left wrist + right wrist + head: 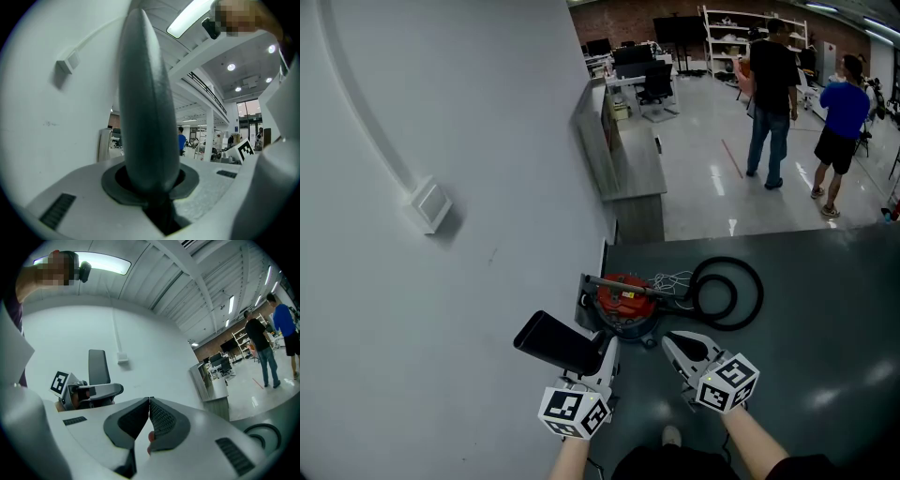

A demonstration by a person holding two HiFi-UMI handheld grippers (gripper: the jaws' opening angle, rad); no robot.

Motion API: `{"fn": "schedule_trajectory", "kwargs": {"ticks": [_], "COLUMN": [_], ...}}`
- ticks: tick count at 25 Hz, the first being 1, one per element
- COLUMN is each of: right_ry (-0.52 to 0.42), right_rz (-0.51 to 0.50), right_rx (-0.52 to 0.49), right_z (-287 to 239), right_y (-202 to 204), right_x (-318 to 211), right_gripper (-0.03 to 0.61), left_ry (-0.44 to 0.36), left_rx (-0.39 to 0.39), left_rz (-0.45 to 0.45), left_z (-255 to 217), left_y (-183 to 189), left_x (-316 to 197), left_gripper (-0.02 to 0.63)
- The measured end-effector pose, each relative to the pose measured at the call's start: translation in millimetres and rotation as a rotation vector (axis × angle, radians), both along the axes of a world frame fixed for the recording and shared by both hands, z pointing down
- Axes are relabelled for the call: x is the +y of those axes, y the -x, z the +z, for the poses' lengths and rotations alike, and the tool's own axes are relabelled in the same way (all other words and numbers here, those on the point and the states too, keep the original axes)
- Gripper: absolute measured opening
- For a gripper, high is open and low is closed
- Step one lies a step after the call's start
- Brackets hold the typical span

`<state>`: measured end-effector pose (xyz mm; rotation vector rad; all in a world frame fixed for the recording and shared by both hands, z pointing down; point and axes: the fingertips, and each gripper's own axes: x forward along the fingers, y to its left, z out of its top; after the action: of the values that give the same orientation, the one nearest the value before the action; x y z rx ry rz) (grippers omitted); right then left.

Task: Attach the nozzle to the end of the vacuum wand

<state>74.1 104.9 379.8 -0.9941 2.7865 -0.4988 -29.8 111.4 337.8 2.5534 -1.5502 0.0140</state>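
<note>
We see the black nozzle [555, 342] pinched in the left tool [606, 349], held up off the dark floor [825, 309] beside the white wall [441, 112]. The right tool [675, 343] is pressed together with nothing in it. Just ahead of both sits one red vacuum [623, 298], one grey tube [617, 281] across its top and one coiled black hose [754, 294] at its right. Farther off are a pale counter [633, 164] and two people, one in black [772, 80], one in blue [844, 108].

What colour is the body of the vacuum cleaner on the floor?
The vacuum cleaner body is red; the head view shows it best.
</note>
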Motion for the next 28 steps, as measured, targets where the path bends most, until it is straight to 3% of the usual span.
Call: {"fn": "schedule_trajectory", "kwargs": {"ticks": [10, 28], "right_ry": [0.029, 0.116], "right_rz": [-0.021, -0.032], "right_rx": [0.011, 0.038], "right_z": [20.6, 42.5], "right_y": [19.7, 86.6], "right_x": [-57.2, -176.9], "right_gripper": [0.018, 0.018], "left_ry": [0.004, 0.074], "left_rx": [0.003, 0.019], "left_rz": [-0.053, -0.061], "left_z": [12.0, 30.6], "left_y": [29.4, 95.8], "left_x": [-57.3, -188.3], "left_gripper": [0.077, 0.077]}}
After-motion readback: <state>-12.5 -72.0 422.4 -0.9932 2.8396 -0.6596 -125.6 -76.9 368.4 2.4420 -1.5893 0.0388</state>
